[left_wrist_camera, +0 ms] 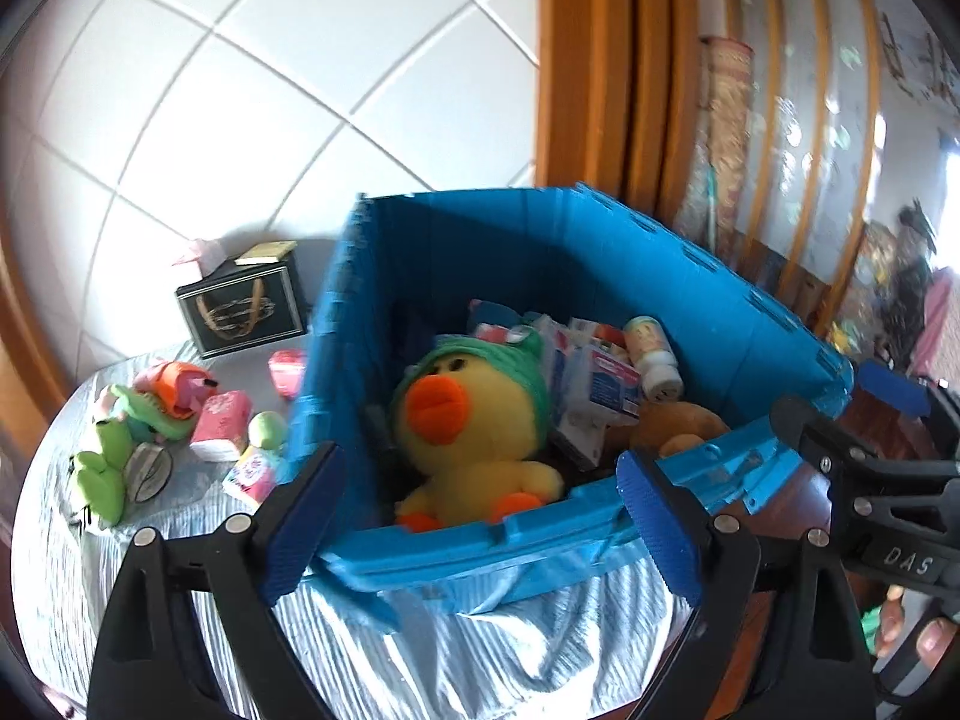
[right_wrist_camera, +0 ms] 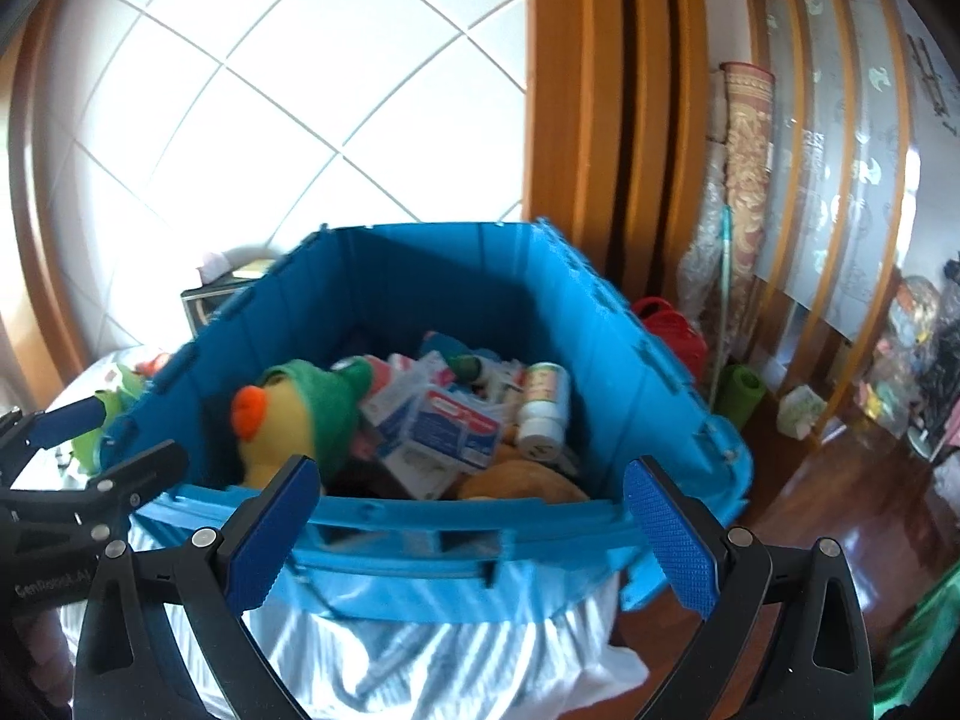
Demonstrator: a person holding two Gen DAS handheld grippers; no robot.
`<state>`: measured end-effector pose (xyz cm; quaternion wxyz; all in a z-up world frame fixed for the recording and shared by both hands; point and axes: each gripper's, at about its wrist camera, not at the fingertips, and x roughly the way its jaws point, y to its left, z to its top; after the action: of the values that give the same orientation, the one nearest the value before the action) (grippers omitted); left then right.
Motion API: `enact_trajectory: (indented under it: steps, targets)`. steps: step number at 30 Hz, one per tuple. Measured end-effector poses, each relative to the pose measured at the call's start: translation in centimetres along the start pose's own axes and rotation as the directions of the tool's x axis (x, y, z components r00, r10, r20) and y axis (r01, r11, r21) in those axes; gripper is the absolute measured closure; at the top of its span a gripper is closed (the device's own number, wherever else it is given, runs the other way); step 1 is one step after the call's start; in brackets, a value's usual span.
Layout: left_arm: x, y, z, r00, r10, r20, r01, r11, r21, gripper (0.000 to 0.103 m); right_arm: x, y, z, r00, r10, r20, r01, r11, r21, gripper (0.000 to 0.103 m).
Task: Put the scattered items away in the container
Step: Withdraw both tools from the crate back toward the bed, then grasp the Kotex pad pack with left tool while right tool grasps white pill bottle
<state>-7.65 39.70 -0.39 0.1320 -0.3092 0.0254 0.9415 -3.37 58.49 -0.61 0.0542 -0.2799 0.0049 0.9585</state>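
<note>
A blue crate stands on a cloth-covered table. It holds a yellow duck plush in a green cap, medicine boxes, a white bottle and a brown plush. Left of the crate lie a green frog plush, an orange-pink toy, a pink tissue pack, a small green-capped bottle and a pink item. My left gripper hangs open and empty at the crate's near rim. My right gripper is open and empty there too, over the crate.
A black gift bag stands by the tiled wall behind the scattered toys. Right of the crate are a wooden door frame, a rolled mat, a red item and a green roll on the wooden floor.
</note>
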Motion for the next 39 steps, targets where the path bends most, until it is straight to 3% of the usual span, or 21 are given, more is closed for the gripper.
enact_trajectory:
  steps: [8,15,21,30,34,39]
  targets:
    - [-3.1,7.3,-1.5,0.998,0.057,0.027,-0.055,0.997,-0.057,0.011,-1.4,7.4,0.7,0.996,0.079,0.048,-0.078,0.997,-0.025,0.000]
    - [-5.7,18.7,-4.5,0.990,0.138,0.000,-0.137,0.981,-0.135,0.011,-2.1,17.2,0.7,0.977,0.202,0.065,-0.199,0.979,-0.047,0.000]
    - [-5.8,28.6,-8.4,0.974,0.210,-0.090,-0.223,0.958,-0.181,0.011,-0.6,24.6,-0.5,0.967,0.255,0.017,-0.255,0.967,-0.004,0.000]
    - [-0.9,37.0,-12.5,0.940,0.241,-0.242,-0.299,0.923,-0.244,0.011,5.6,32.1,-2.9,0.947,0.287,-0.144,-0.299,0.952,-0.066,0.000]
    - [2.6,38.7,-13.2,0.927,0.234,-0.294,-0.317,0.907,-0.276,0.011,10.2,33.5,-3.6,0.932,0.301,-0.204,-0.322,0.943,-0.078,0.000]
    - [7.4,39.1,-13.2,0.913,0.242,-0.328,-0.332,0.909,-0.253,0.011,17.1,34.1,-5.8,0.912,0.300,-0.279,-0.331,0.941,-0.071,0.000]
